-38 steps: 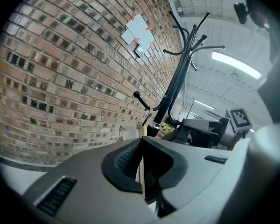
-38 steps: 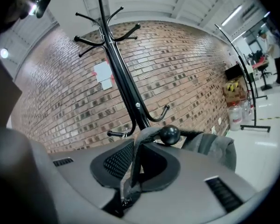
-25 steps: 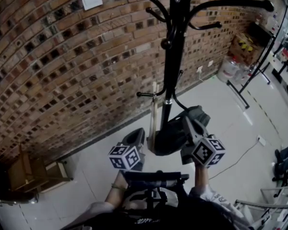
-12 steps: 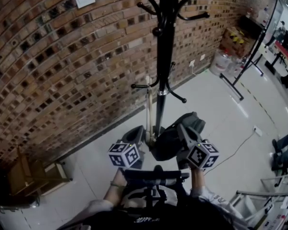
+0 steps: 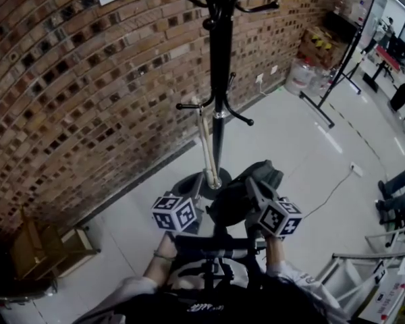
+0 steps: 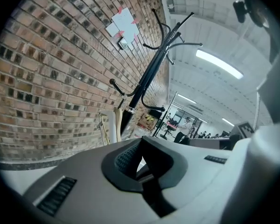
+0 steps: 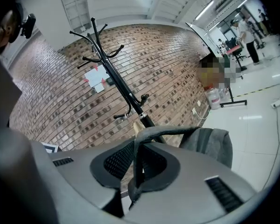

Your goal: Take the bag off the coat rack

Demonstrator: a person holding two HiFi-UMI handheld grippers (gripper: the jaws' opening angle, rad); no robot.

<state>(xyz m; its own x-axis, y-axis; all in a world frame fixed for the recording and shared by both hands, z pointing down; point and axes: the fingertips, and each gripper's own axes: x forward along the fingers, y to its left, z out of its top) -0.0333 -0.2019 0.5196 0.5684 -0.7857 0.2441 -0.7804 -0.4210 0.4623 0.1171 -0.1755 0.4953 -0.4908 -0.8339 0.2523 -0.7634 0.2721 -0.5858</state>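
Note:
The black coat rack stands against the brick wall, and nothing hangs on the hooks in view. A dark grey bag hangs low in front of its base, clear of the hooks. My right gripper is shut on the bag's strap. In the right gripper view the strap loops between the jaws of the right gripper, and the bag's body sags to the right. My left gripper is beside the bag on the left. The left gripper has its jaws nearly together with nothing between them.
A pale wooden stick leans on the rack's pole. The brick wall runs along the left. A wooden crate sits low at the left. Water jugs and a black metal stand are at the back right. A cable lies on the white floor.
Both grippers and the bag have drawn back from the coat rack, which now appears farther away and higher in view. The right gripper keeps its hold on the strap.

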